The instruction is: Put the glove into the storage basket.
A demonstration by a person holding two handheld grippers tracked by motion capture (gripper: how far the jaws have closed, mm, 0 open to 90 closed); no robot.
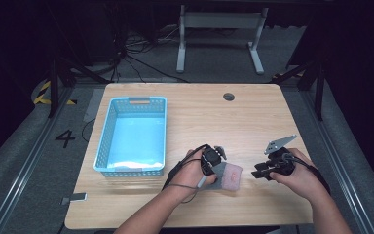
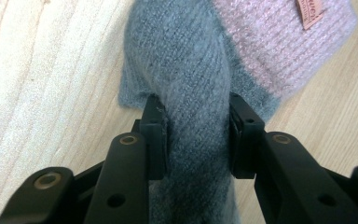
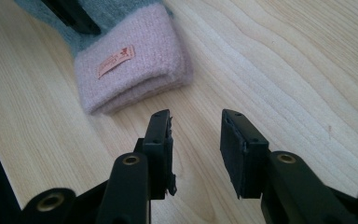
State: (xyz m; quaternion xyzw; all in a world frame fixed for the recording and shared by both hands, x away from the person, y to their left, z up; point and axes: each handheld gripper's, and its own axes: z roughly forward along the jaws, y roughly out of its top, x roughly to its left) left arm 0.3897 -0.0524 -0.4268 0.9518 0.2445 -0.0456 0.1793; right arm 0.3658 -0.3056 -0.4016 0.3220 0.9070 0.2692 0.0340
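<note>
Two grippers work near the front edge of the wooden table (image 1: 253,112), and between them lies a knitted item (image 1: 228,176), grey with a pink cuff, that looks like a glove or sock. It rests flat on the table, right of the blue basket (image 1: 108,141), which stands toward the left edge. The left gripper (image 2: 195,122) is clamped on the grey part: in the left gripper view its jaws pinch a raised fold of the knit between them, bunching it into a ridge, likely so the fabric can be lifted in one piece and not dragged. The pink cuff (image 3: 130,79) carries a small tan label (image 3: 116,61) and lies folded over at the end away from that grip. The right gripper (image 3: 196,133) hovers just beside the cuff with its jaws parted and nothing between them; only bare wood shows in the gap. It seems held ready there to take the cuff end, so the piece could be carried by both ends. The basket looks like the probable destination, though that is a judgement.
</note>
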